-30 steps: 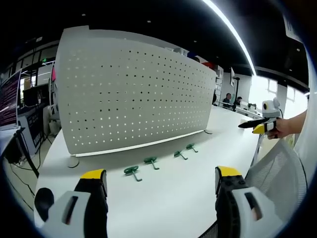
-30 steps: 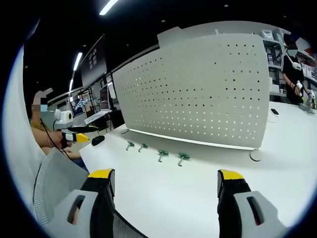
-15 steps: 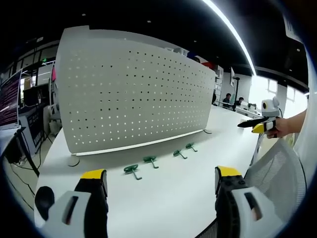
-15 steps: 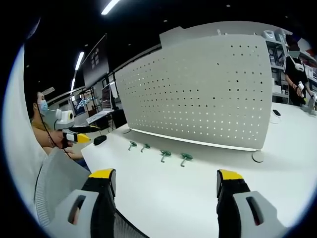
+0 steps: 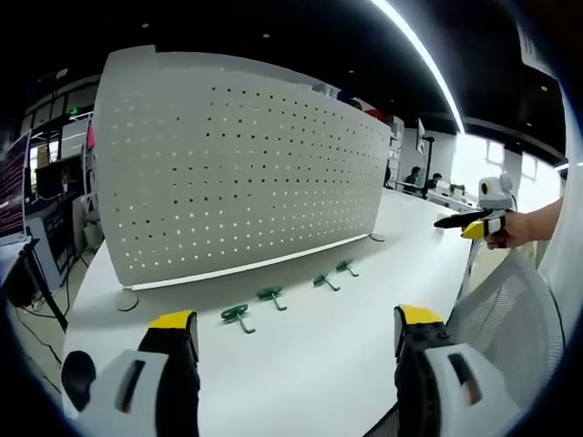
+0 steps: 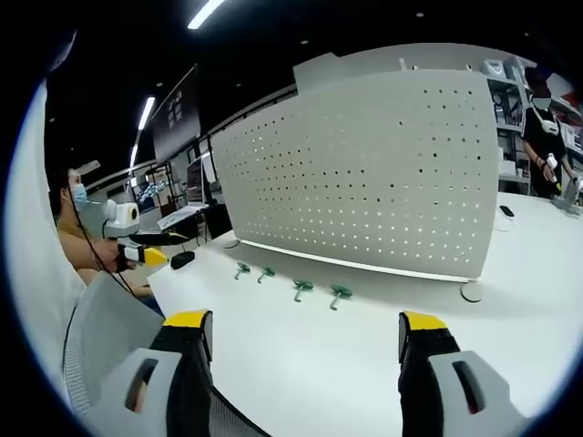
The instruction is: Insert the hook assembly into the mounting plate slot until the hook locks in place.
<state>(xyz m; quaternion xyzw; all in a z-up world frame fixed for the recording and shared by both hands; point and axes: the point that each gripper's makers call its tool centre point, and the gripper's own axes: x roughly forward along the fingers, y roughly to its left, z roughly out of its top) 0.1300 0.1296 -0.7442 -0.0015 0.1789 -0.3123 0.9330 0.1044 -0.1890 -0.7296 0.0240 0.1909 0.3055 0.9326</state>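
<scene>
Yellow-tipped jaws of the left tool (image 5: 287, 328) rise wide apart at the near edge of the white bench (image 5: 319, 364), with nothing between them. Ahead of that tool, four green hooks lie in a row on the bench: the nearest hook (image 5: 237, 315) sits just ahead of its left jaw, then a second hook (image 5: 271, 294), a third hook (image 5: 321, 281) and the farthest hook (image 5: 345, 268) trailing off toward the right. Beyond the row stands the white perforated mounting plate (image 5: 237, 173), upright on small round feet, apart from every hook. Off to the right of this tool, a hand (image 5: 515, 229) holds the right tool out over a mesh chair back (image 5: 510, 319). In the right gripper view, the right tool (image 6: 301, 330) likewise has its jaws spread wide and empty above the bench (image 6: 364, 364). Ahead of it and slightly left, the same four hooks (image 6: 301, 289) lie in a line, the mounting plate (image 6: 383, 173) standing behind them. Far left of this tool, the left tool shows, held over the chair back (image 6: 100, 337).
</scene>
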